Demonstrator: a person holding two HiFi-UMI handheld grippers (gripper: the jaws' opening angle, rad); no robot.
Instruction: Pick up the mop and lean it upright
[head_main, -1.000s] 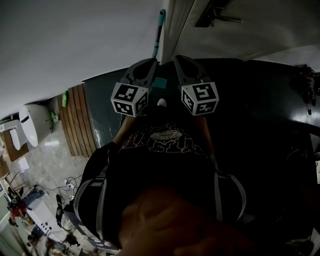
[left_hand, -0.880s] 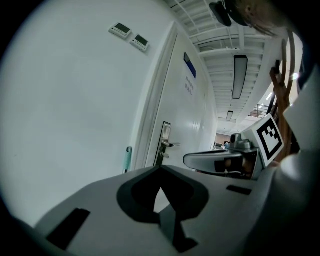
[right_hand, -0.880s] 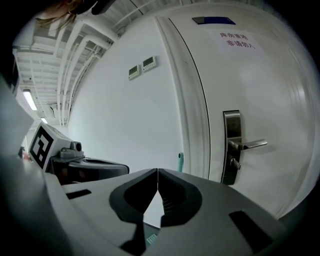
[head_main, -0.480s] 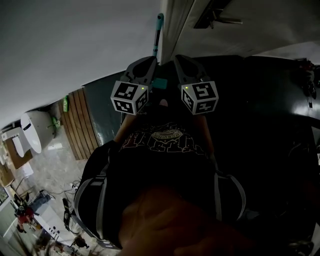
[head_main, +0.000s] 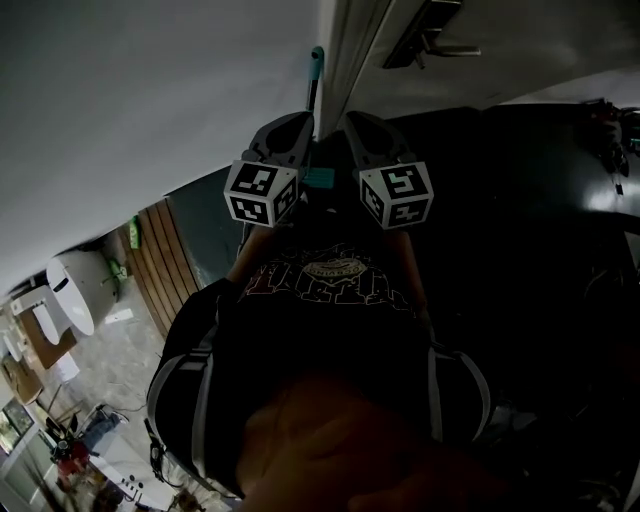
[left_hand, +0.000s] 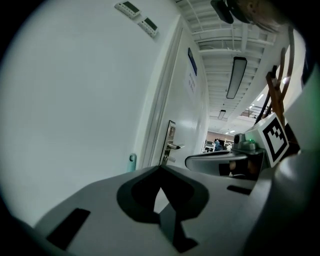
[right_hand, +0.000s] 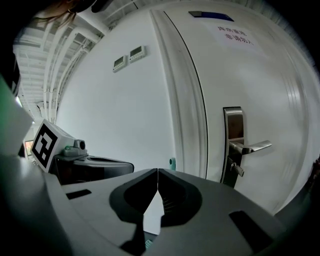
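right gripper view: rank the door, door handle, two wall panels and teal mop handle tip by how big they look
1. door
2. door handle
3. wall panels, the two alike
4. teal mop handle tip, only slightly smaller than a panel

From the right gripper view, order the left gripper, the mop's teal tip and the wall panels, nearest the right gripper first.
1. left gripper, alongside, left.
2. mop's teal tip, ahead, by the door frame.
3. wall panels, high up, farthest.

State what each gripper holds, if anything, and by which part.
Nothing is held. The left gripper and right gripper both have jaws shut with nothing between them; the mop handle's teal tip stands beyond, by the wall.
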